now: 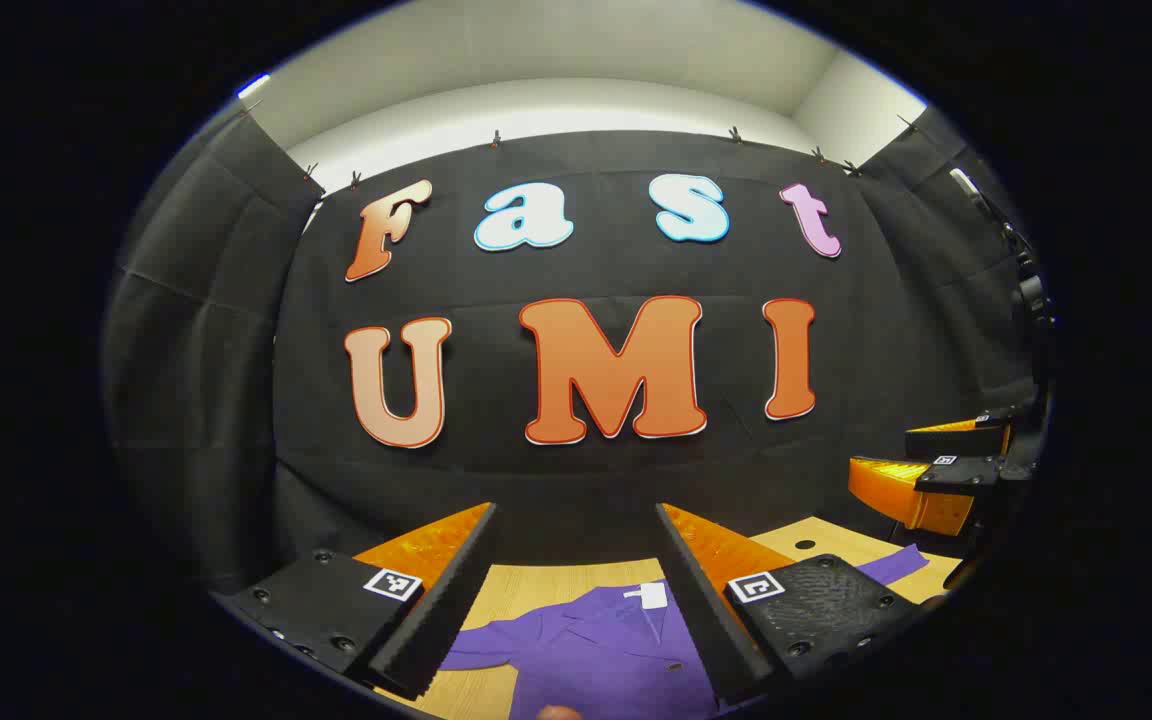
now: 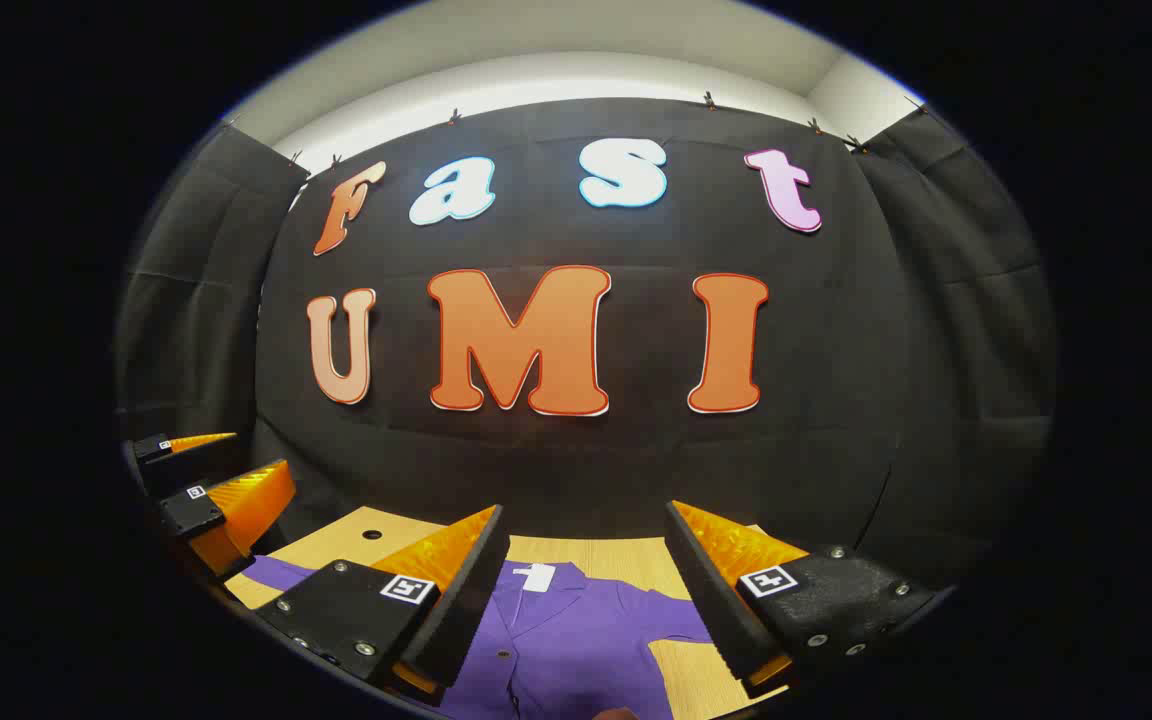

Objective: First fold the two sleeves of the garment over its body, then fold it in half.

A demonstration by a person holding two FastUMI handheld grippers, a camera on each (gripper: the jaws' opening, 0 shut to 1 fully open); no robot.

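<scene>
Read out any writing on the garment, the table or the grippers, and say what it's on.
No readable words or numbers.
White tag at the purple garment's collar: too small to read.
Square markers on the left gripper and right gripper: coded patterns, no text.

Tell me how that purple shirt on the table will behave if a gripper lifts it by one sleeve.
The purple shirt lies flat on the wooden table, so it is probably soft cloth that would droop, not hold shape. It looks thin, so likely light. A pinched sleeve would probably drag the body along the table, perhaps bunching it.
</scene>
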